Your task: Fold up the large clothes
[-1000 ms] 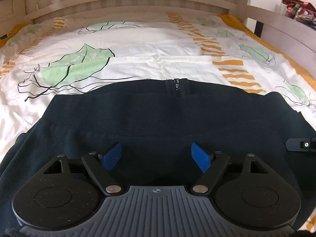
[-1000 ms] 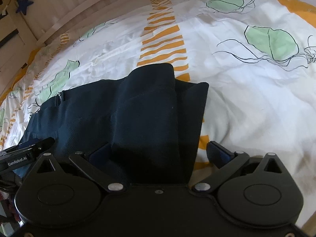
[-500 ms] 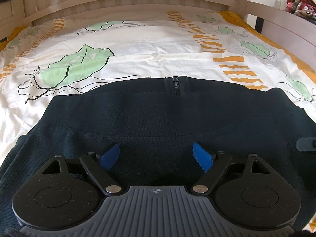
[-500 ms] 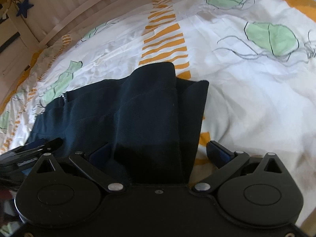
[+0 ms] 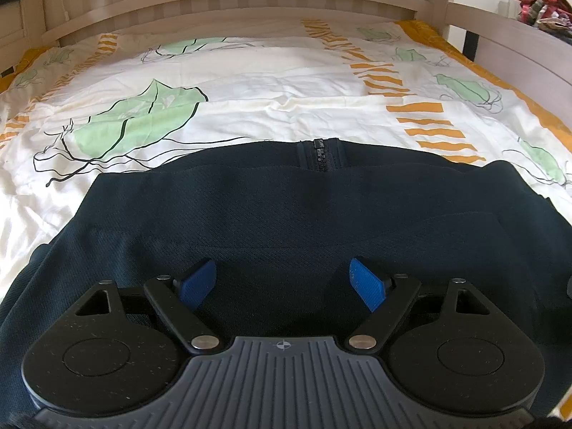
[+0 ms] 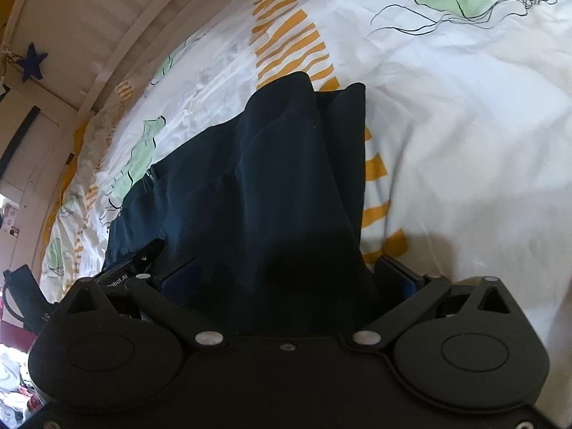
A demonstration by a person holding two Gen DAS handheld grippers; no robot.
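Bedroom, daylit, as I see it through both wrist cameras. Item one: bed [image 5: 250, 82], covered by a white duvet printed with green leaves and orange stripes, creased all over. Item two: pale slatted headboard [image 5: 228, 3] across 12 o'clock in the left view, with a side rail running off at 2 o'clock. Item three: heap of red patterned cloth [image 5: 540, 7] beyond that rail, at the upper right edge. Item four: dark blue star [image 6: 33, 61] hanging on the pale woodwork at 10 o'clock in the right view.

Item five: dark navy garment [image 5: 286, 221], lying flat on the duvet at the near end of the bed, its zipper [image 5: 319, 153] at the far edge, 12 o'clock from my left gripper [image 5: 284, 282].

Left gripper: blue fingers [image 5: 368, 284] set wide, hovering over the cloth; nothing sits between them.

Right gripper [image 6: 286, 279]: fingers spread wide, a thick bunch of the same garment [image 6: 286, 164] filling the gap and draping away toward 12 o'clock; I cannot tell whether the pads actually press on it. The left gripper's tip shows at 9 o'clock there.

No containers in sight.
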